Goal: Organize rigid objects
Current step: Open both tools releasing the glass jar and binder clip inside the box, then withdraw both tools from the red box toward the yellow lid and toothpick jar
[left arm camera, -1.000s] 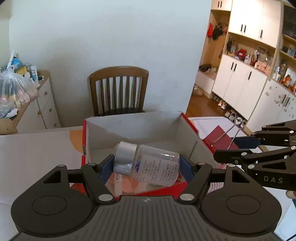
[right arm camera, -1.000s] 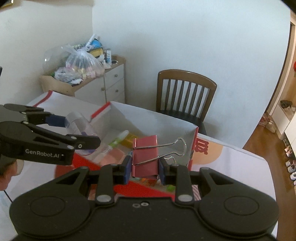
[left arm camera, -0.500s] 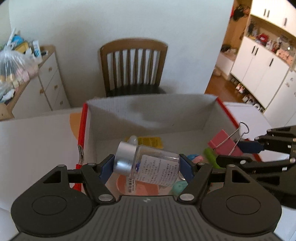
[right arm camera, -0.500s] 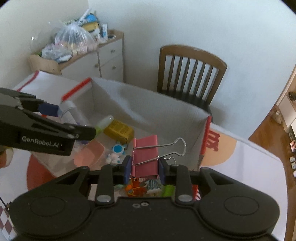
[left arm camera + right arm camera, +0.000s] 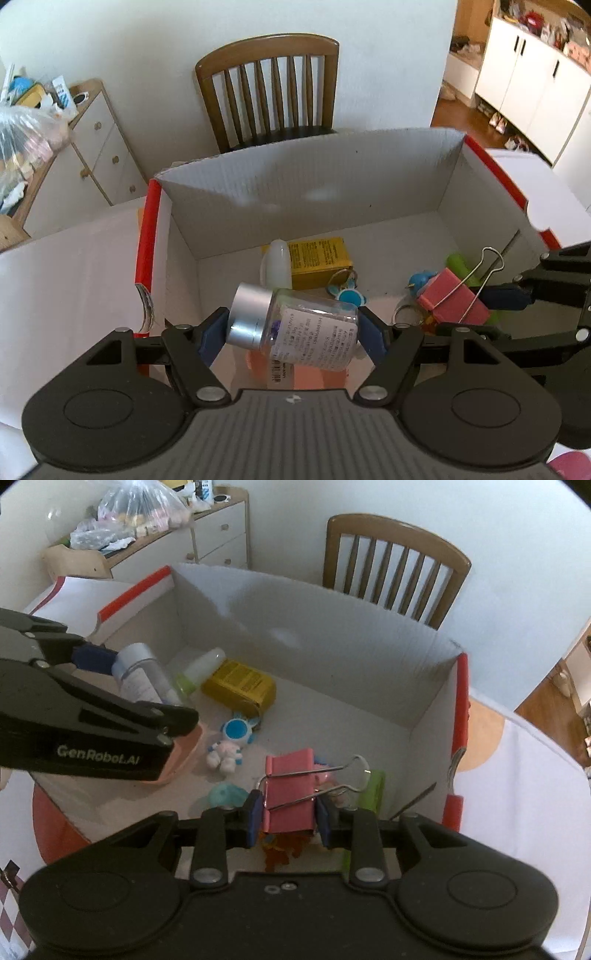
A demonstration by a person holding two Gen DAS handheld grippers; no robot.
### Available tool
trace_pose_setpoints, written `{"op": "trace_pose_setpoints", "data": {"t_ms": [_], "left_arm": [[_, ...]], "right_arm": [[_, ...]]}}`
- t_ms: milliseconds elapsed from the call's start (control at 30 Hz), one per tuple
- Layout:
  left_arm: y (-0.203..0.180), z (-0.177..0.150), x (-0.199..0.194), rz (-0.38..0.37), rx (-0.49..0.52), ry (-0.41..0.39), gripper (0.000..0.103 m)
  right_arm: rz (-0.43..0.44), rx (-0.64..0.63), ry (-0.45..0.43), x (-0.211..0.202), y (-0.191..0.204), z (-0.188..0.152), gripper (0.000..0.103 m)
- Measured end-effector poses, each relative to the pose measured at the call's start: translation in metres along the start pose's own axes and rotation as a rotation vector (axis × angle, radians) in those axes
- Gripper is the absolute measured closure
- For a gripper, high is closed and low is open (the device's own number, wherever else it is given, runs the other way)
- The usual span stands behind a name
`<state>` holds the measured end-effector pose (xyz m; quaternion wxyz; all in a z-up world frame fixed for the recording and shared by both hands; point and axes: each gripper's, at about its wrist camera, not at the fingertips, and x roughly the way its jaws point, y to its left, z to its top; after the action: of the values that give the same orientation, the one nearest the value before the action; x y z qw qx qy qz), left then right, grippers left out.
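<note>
My left gripper [image 5: 293, 334] is shut on a clear plastic bottle [image 5: 306, 330] with a silver cap and a printed label, held sideways over the left half of a white cardboard box [image 5: 295, 184] with red edges. From the right wrist view the same bottle [image 5: 142, 679] shows between the left gripper's blue pads. A pink binder clip [image 5: 290, 794] with wire handles sits between the pads of my right gripper [image 5: 288, 814], which is shut on it above the box's right half. That clip [image 5: 452, 299] also shows in the left wrist view.
On the box floor lie a yellow carton [image 5: 240, 686], a small bottle with a green neck [image 5: 201, 672], a blue and white toy [image 5: 236, 731], a white figure [image 5: 223, 757], a teal piece [image 5: 225, 795] and a green item [image 5: 375, 786]. A wooden chair [image 5: 269, 85] stands behind the box, a white drawer unit [image 5: 218, 542] at the left.
Both grippers have come forward and down over the box with their loads, tilting more steeply. The box floor and the things on it now fill both views.
</note>
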<state>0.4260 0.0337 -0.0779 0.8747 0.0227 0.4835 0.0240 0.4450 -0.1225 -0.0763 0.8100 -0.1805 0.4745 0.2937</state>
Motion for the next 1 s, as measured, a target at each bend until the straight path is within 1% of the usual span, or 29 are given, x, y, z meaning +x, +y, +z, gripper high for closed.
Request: {"op": "trace_pose_setpoints", "data": {"t_ms": [33,100,167,233,333,433,700,800,867,1000], "left_arm": [[-0.001,-0.001,0.0,0.007,0.012,0.001,0.029],[-0.005,-0.003,0.001,0.025,0.042,0.001,0.029],[-0.009,-0.003,0.002,0.044,0.069,0.003,0.029],[-0.011,-0.003,0.002,0.046,0.075,0.007,0.03],[-0.012,-0.005,0.0,0.038,0.079,0.009,0.03],[-0.014,-0.007,-0.006,0.032,0.084,-0.004,0.029],[-0.015,-0.017,-0.035,0.014,0.08,-0.058,0.029],[-0.014,-0.019,-0.05,0.0,0.068,-0.086,0.029],[-0.013,-0.021,-0.061,-0.005,0.058,-0.106,0.029],[-0.012,-0.027,-0.082,-0.026,0.04,-0.136,0.029]], "right_arm": [[0.003,0.006,0.002,0.001,-0.001,0.0,0.074],[-0.006,0.009,-0.004,-0.002,-0.001,-0.002,0.071],[-0.005,0.015,-0.006,-0.003,-0.001,-0.002,0.066],[0.002,0.025,-0.008,-0.005,-0.003,-0.002,0.06],[0.014,0.04,-0.023,-0.01,-0.004,-0.002,0.059],[0.014,0.045,-0.046,-0.02,-0.003,-0.004,0.052],[-0.003,0.046,-0.09,-0.051,0.002,-0.009,0.05],[-0.007,0.048,-0.108,-0.063,0.006,-0.012,0.048],[-0.011,0.048,-0.121,-0.073,0.008,-0.014,0.043],[-0.011,0.05,-0.149,-0.093,0.014,-0.02,0.04]]}}
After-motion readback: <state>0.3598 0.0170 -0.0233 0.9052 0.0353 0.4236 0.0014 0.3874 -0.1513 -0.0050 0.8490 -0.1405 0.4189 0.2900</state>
